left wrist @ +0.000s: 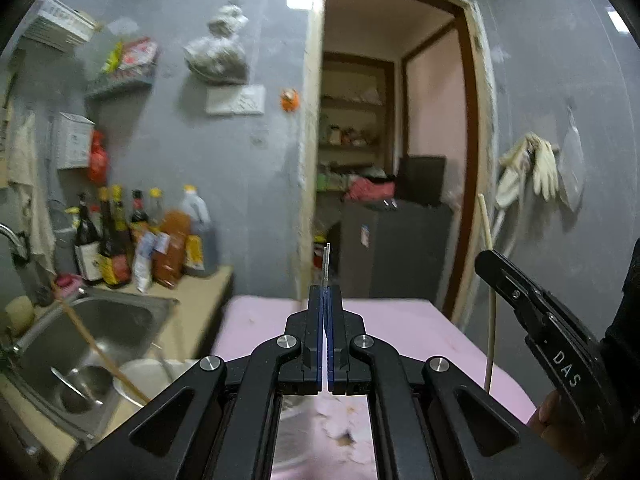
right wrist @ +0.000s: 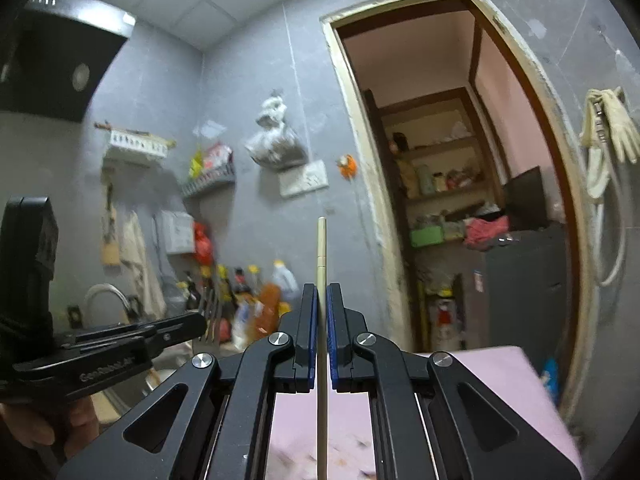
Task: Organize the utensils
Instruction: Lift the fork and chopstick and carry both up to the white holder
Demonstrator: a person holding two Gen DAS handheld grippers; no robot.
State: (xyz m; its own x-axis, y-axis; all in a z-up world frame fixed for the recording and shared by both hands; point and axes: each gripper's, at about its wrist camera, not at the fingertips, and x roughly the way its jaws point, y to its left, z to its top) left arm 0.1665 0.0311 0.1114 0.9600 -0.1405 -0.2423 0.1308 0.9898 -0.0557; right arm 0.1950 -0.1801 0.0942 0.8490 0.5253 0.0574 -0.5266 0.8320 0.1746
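My left gripper [left wrist: 325,289] is shut on a thin metal fork [left wrist: 326,260] seen edge-on, its tip sticking up past the fingers. From the right wrist view the fork's tines [right wrist: 212,316] show beyond the left gripper [right wrist: 196,324]. My right gripper [right wrist: 322,286] is shut on a pale wooden chopstick [right wrist: 321,248] that runs upright between the blue pads. In the left wrist view the right gripper [left wrist: 486,258] holds that chopstick [left wrist: 490,320] at the right. Both are held in the air above a pink table [left wrist: 400,328].
A steel sink [left wrist: 104,320] with a bowl [left wrist: 148,376], a ladle and another chopstick [left wrist: 96,348] lies at the left. Sauce bottles [left wrist: 140,236] stand on the counter behind it. An open doorway [left wrist: 396,160] leads to a storeroom. Gloves [left wrist: 532,168] hang on the right wall.
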